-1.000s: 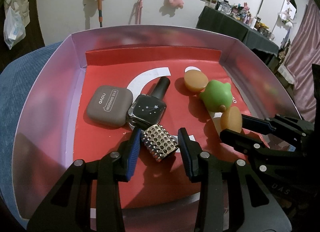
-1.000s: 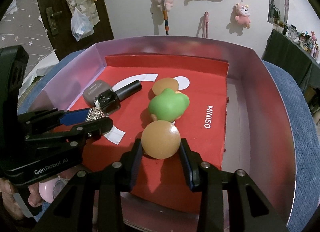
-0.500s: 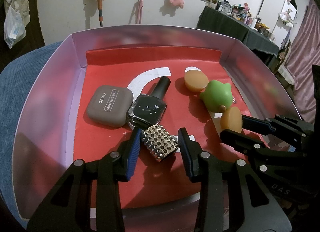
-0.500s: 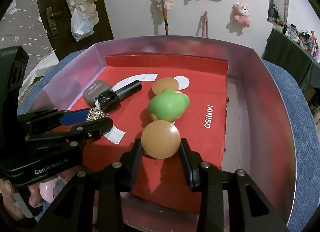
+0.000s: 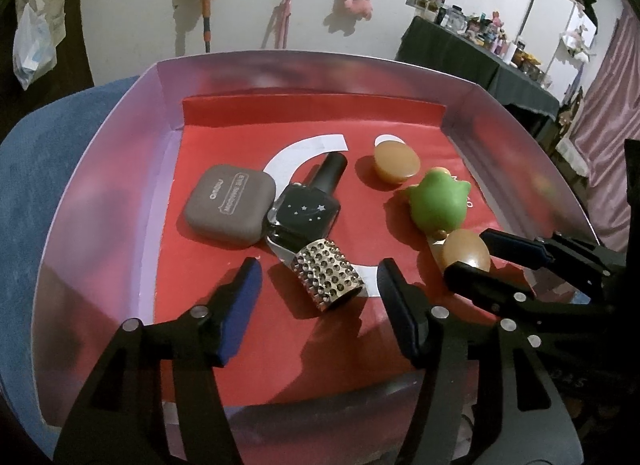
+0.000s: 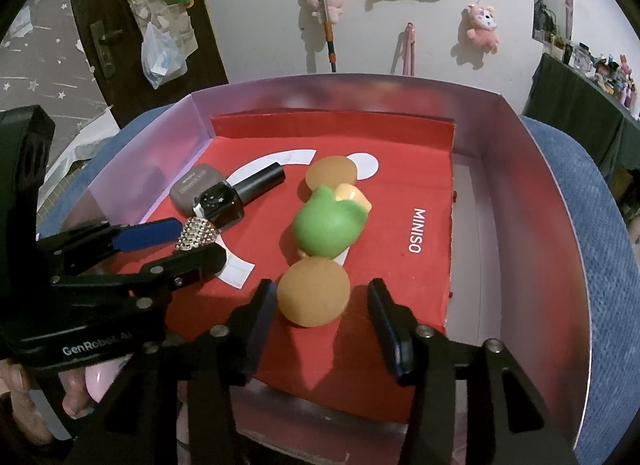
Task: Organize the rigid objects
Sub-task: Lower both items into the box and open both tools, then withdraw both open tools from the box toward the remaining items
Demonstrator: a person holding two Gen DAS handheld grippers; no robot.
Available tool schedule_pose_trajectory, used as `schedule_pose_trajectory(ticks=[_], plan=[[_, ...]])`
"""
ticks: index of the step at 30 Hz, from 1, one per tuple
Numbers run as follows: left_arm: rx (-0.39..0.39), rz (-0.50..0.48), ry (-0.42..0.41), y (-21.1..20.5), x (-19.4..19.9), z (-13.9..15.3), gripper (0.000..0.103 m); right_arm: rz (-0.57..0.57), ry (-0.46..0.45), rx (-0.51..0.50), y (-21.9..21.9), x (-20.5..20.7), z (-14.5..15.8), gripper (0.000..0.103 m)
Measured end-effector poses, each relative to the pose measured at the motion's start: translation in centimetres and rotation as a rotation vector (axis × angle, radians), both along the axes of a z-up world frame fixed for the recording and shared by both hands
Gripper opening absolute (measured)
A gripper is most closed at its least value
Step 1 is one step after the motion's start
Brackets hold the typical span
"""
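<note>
A studded silver cylinder (image 5: 327, 280) lies on the red liner of the pink box (image 5: 100, 169). My left gripper (image 5: 318, 299) straddles it, jaws opening, pads clear of it on both sides. A round amber disc (image 6: 314, 291) rests on the liner between the jaws of my right gripper (image 6: 322, 303), which are opening too and no longer press on it. Behind them lie a black star-printed bottle (image 5: 306, 211), a brown eye-shadow case (image 5: 231, 209), a green toy figure (image 5: 438, 205) and a second amber disc (image 5: 396, 164).
The box sits on a blue cushion (image 6: 592, 201) and its walls rise on all sides. A hand (image 6: 76, 401) shows at the lower left of the right wrist view. Plush toys hang on the wall behind, and a cluttered dark table (image 5: 476, 53) stands far right.
Both grippers have spread their jaws off what they gripped. The studded cylinder and the near amber disc now lie free on the liner. Neither hand has shifted.
</note>
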State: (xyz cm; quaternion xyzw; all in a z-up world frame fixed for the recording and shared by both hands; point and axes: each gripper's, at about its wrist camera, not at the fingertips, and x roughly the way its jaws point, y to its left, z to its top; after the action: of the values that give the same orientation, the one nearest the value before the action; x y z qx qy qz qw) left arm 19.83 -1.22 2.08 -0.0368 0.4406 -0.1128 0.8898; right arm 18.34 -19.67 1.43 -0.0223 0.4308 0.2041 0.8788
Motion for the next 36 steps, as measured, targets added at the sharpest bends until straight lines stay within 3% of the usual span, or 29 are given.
schedule_pose_trajectory(ticks=[4,6,25,36], plan=[[0.002,0.006,-0.008,0.1,-0.5,0.3,0.061,0.004,-0.013,0.010,-0.1,-0.5,0.4,0.059],[0.002,0.009,-0.015,0.1,-0.8,0.5,0.070,0.004,-0.021,0.013,-0.2,-0.7,0.7,0.062],[0.041,0.042,-0.063,0.2,-4.2,2.7,0.074,0.042,-0.113,0.076,-0.9,-4.8,3.9,0.098],[0.031,0.055,-0.053,0.4,-5.9,3.1,0.074,0.052,-0.172,0.148,-1.6,-7.1,5.6,0.103]])
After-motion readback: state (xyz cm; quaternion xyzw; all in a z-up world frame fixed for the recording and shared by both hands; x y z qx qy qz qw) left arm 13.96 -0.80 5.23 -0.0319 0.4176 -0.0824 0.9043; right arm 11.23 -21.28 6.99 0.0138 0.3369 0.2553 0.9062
